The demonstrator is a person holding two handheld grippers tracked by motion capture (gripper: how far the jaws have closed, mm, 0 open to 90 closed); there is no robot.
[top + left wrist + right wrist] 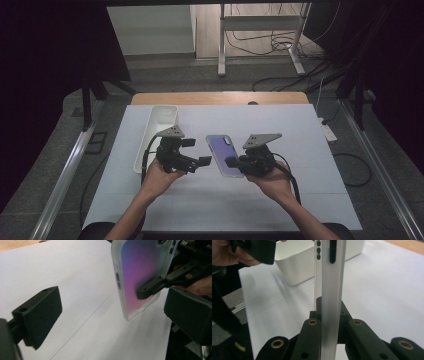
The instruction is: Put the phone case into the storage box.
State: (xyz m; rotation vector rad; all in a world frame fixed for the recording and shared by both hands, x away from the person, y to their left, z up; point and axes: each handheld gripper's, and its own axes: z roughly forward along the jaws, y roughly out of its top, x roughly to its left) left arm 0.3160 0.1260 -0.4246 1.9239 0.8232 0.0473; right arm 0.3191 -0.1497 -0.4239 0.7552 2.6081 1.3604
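A phone point(223, 152) in a clear case with a purple-blue back hangs above the white sheet at mid-table. My right gripper point(231, 161) is shut on its lower part. In the right gripper view the jaws clamp the phone's thin edge point(330, 290), and my right gripper point(331, 327) points toward the bin. My left gripper point(196, 151) sits just left of the phone with its jaws wide apart. In the left gripper view its two black pads point(37, 312) stand far apart and touch nothing. The phone point(142, 277) hangs ahead of them at the right, pinched by the other gripper's jaw.
A long white bin point(157, 135) lies at the left of the white sheet point(280, 200), behind my left hand; it also appears in the right gripper view point(312, 262). The wooden table edge point(220, 98) runs along the far side. Cables lie on the floor beyond.
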